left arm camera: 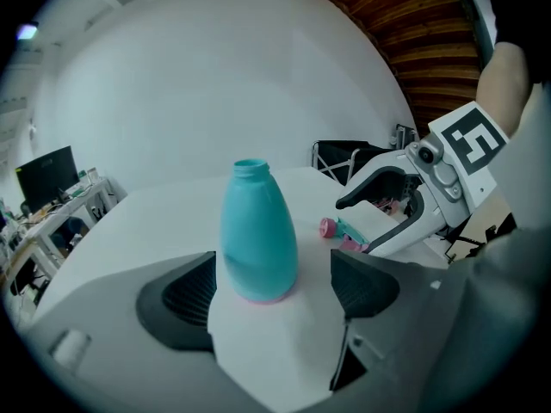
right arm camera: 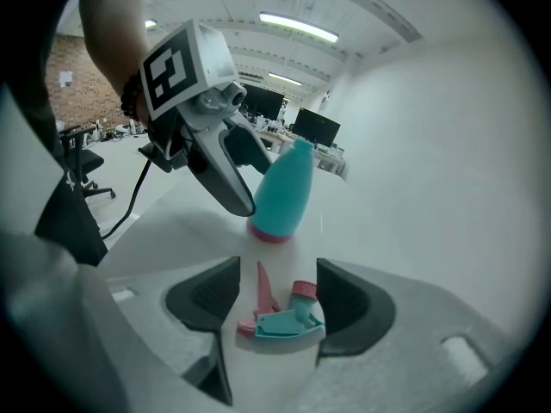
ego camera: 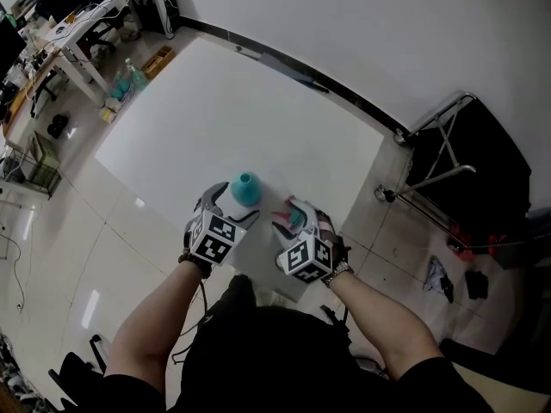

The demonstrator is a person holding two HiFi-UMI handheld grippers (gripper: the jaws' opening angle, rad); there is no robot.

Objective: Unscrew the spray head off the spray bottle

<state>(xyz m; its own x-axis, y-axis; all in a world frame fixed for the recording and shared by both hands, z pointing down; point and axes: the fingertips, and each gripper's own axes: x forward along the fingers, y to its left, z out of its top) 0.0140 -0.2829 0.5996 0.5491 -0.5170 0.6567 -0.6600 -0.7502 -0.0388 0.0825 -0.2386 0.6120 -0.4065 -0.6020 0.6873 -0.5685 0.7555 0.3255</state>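
On table (ego camera: 215, 110): 1 bottle (left arm camera: 258, 235) upright, 1 spray head (right arm camera: 284, 318) loose; left tongs (left arm camera: 274, 289), right tongs (right arm camera: 275, 304) open, gripping nothing

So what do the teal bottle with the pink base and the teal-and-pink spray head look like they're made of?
Teal bottle with pink base: probably moulded plastic, opaque with a satin sheen; soft broad highlights, moulded rim at the open neck. Teal-and-pink spray head, lying on the white table: probably rigid plastic, fairly matte; crisp moulded edges, thin pink trigger.
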